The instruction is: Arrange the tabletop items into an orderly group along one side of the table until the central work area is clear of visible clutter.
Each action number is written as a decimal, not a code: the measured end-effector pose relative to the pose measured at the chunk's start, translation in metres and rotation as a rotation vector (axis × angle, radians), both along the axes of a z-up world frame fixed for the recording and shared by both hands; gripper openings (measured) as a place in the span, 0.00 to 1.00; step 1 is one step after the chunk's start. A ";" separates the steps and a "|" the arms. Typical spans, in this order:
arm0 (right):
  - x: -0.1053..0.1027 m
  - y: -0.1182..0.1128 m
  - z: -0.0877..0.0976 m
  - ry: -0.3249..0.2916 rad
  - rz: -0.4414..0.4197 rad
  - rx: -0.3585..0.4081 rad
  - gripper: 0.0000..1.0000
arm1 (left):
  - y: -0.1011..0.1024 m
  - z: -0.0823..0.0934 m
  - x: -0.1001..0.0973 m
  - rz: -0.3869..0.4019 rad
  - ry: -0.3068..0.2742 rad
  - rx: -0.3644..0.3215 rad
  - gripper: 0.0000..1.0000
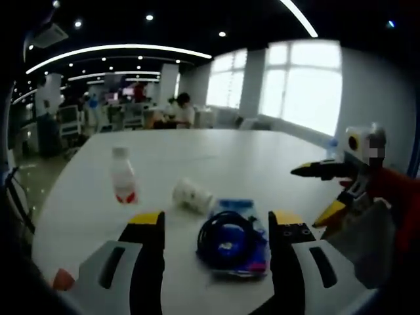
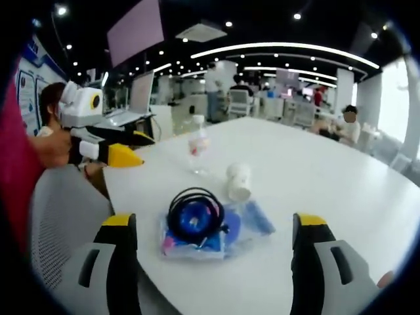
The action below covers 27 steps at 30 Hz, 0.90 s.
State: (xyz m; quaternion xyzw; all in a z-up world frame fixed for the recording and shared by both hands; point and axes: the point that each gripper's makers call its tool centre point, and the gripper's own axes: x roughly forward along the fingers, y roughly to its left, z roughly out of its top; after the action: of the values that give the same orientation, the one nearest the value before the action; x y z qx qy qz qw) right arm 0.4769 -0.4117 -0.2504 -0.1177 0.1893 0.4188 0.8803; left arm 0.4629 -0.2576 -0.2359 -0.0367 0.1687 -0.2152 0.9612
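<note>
On the white table (image 1: 216,154) lies a blue flat packet (image 1: 246,252) with a coil of black cable (image 1: 226,236) on top of it. A white paper cup (image 1: 192,195) lies on its side just beyond the packet. Farther off stands a small clear bottle (image 1: 123,174) with a red label. My left gripper (image 1: 220,220) is open, its jaws on either side of the packet without touching it. My right gripper (image 2: 215,220) is open too and frames the same coil (image 2: 195,213) and packet (image 2: 246,220) from the other side, with the cup (image 2: 238,182) and bottle (image 2: 198,147) behind them.
A grey mesh chair (image 2: 56,216) stands at the table's near edge. People sit at desks far behind (image 1: 180,110) (image 2: 348,121). Bright windows (image 1: 302,85) line one wall. The table's far half is bare white surface.
</note>
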 end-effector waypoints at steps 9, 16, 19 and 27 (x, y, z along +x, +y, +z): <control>0.035 0.005 0.011 -0.018 0.017 -0.004 0.97 | 0.003 -0.001 -0.002 -0.003 0.011 -0.010 0.61; 0.058 0.011 0.009 -0.001 0.032 -0.006 0.97 | 0.008 -0.003 -0.002 -0.015 0.022 -0.018 0.60; 0.068 0.015 0.006 0.008 0.036 -0.014 0.97 | 0.008 -0.001 -0.002 -0.023 0.021 -0.026 0.59; 0.090 0.035 -0.006 0.043 0.052 -0.015 0.96 | 0.019 0.000 -0.005 -0.043 0.020 -0.023 0.58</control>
State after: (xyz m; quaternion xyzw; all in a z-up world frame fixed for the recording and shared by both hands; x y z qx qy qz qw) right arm 0.5669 -0.3766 -0.2561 -0.1202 0.2084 0.4425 0.8639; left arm 0.4582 -0.2382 -0.2361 -0.0464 0.1766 -0.2373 0.9541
